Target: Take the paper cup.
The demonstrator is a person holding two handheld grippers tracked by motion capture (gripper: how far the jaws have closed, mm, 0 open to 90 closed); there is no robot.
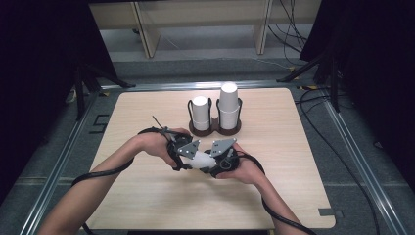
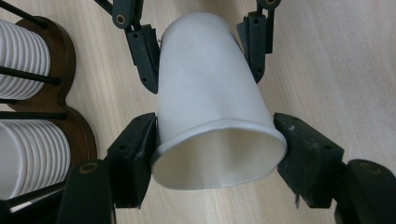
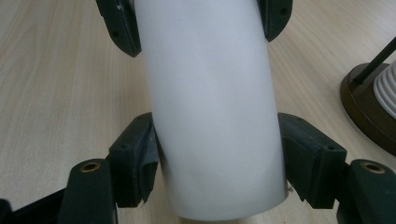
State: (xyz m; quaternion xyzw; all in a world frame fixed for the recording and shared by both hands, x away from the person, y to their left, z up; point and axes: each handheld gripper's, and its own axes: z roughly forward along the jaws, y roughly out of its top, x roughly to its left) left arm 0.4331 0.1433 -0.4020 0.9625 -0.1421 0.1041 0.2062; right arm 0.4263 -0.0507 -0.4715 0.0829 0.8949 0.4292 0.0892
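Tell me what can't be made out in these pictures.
- High view: the white cup between the left tool and right tool is mostly covered by their grey plates.
- Left gripper view: the cup stacks are cut off by the left edge, so their count is unclear.
- Right gripper view: the cup's ends run past the frame edges.

High view: the white cup (image 1: 201,160) lies largely hidden between both grippers. Left gripper view: the cup stacks (image 2: 23,60) and wooden holder (image 2: 74,116) are cropped at the left edge. Right gripper view: the cup's ends run past the top and bottom edges.
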